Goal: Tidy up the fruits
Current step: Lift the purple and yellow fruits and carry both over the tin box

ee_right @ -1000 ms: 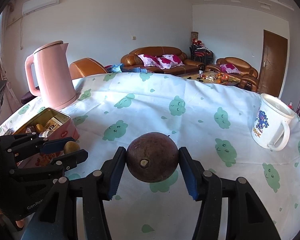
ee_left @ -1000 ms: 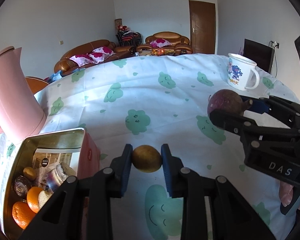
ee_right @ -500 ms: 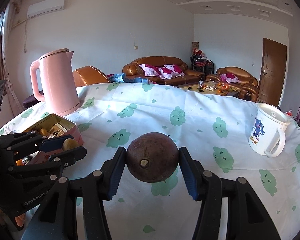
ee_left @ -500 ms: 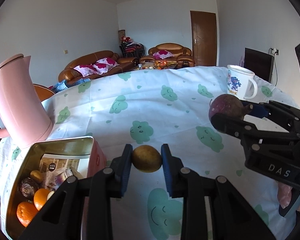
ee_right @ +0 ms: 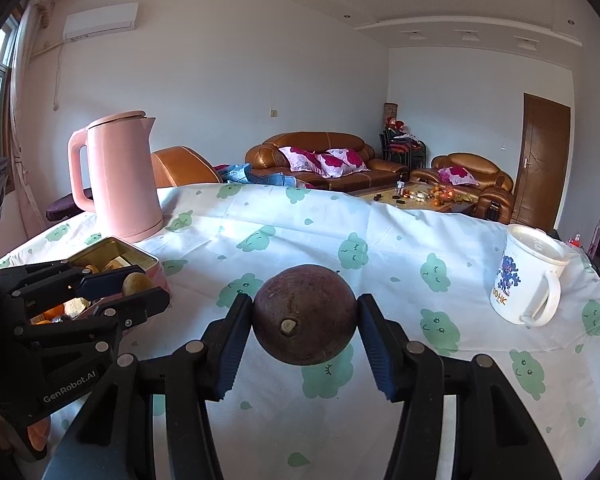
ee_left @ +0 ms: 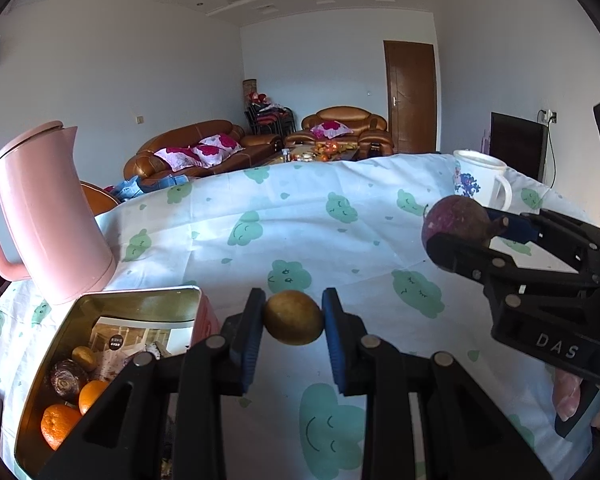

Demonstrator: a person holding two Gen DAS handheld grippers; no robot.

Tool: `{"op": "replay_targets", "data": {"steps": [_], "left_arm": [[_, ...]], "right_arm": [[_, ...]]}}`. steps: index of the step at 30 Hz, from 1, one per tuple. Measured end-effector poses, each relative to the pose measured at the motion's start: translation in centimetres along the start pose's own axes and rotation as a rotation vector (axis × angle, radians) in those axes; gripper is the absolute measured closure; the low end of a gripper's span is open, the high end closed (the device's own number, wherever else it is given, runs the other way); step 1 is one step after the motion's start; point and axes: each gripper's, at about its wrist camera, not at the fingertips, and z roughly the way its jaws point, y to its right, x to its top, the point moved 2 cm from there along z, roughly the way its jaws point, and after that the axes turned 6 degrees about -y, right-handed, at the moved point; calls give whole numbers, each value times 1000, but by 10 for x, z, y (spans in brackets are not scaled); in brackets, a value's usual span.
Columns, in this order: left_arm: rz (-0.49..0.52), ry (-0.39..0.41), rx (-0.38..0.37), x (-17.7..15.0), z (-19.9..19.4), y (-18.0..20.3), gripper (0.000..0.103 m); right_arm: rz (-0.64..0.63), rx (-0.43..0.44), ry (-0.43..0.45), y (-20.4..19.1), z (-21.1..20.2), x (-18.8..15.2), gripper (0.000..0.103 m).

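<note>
Pinching a small yellow-brown fruit point(ee_left: 294, 317) at frame centre, the left gripper point(ee_left: 294, 320) clamps its widest girth; the right gripper point(ee_right: 305, 316) likewise squeezes a round purple-brown fruit point(ee_right: 305, 314). Both look light, firm-skinned, smooth; the tin point(ee_left: 100, 304) waits lower left.

Support: table point(ee_right: 380, 248) covered by a white cloth point(ee_left: 300, 240) printed with green cloud faces.
Left side: 1 pink kettle point(ee_right: 120, 176), upright on the cloth.
Beside kettle: 1 open tin point(ee_left: 140, 304), fruit seen inside.
Right side: 1 white mug point(ee_right: 528, 276), upright, handle turned right.
</note>
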Motion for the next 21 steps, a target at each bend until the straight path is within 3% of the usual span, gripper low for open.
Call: {"op": "replay_targets", "data": {"steps": [21], "left_arm": [[-29,85,12,-2,-17,-4,72]], "right_arm": [[-29,-29,101,-7,-21,-1,48]]}}
